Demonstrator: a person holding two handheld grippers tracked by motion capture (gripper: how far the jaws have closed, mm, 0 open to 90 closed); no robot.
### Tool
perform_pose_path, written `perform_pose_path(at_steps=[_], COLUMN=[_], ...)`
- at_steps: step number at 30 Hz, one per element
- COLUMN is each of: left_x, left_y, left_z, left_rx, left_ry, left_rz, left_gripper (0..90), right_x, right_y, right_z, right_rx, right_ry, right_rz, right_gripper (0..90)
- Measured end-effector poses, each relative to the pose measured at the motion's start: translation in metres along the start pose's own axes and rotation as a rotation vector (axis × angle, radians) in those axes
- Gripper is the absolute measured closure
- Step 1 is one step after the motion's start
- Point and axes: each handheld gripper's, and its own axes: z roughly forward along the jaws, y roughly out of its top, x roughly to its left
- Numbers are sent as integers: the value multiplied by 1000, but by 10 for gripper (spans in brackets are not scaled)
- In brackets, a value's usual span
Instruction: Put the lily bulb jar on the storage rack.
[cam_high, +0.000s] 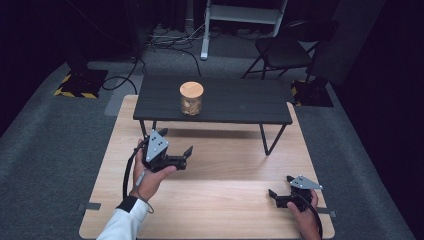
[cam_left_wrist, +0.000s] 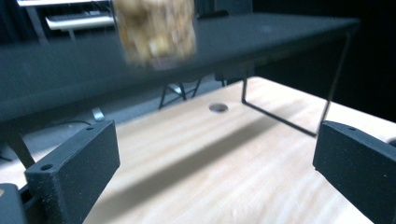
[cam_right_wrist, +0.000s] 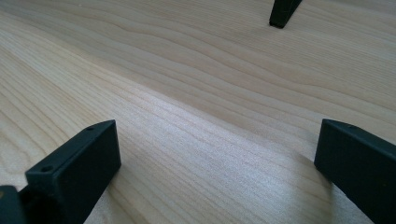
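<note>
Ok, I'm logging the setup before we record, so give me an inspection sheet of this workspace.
Surface: light wooden table, bare where it shows; black raised shelf stands on it.
Job's things: jar with wooden lid, upright on the shelf.
Clutter: nothing seen.
Grippers: left gripper open, held up before the shelf; right gripper open, low over the table.
Cables: one trails from each gripper; more on the floor behind.
Surroundings: grey carpet, folding chair, dark room.

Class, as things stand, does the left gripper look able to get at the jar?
Probably yes. The left gripper is open and nothing lies between it and the jar, which stands alone near the front edge of the black shelf.
</note>
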Motion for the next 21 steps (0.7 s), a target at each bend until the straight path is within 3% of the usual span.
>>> perform_pose_path(at_steps=[6,11,14,18,21], left_x=[-6,-15,-22,-30,-28], left_y=[-40,-63,-70,-77,-84], left_z=[-2,4,10,19,23], left_rx=[36,129,188,243,257], left_ry=[-17,-7,-3,-6,-47], left_rz=[-29,-37,-12,-19,-17], left_gripper=[4,4,4,4,6], right_x=[0,-1,-1,-1,-1], right_y=[0,0,0,0,0], right_z=[0,0,0,0,0], right_rx=[1,1,0,0,1], right_ry=[3,6,8,8,9], right_rz=[0,-3,-4,-4,-4], right_gripper=[0,0,0,0,0])
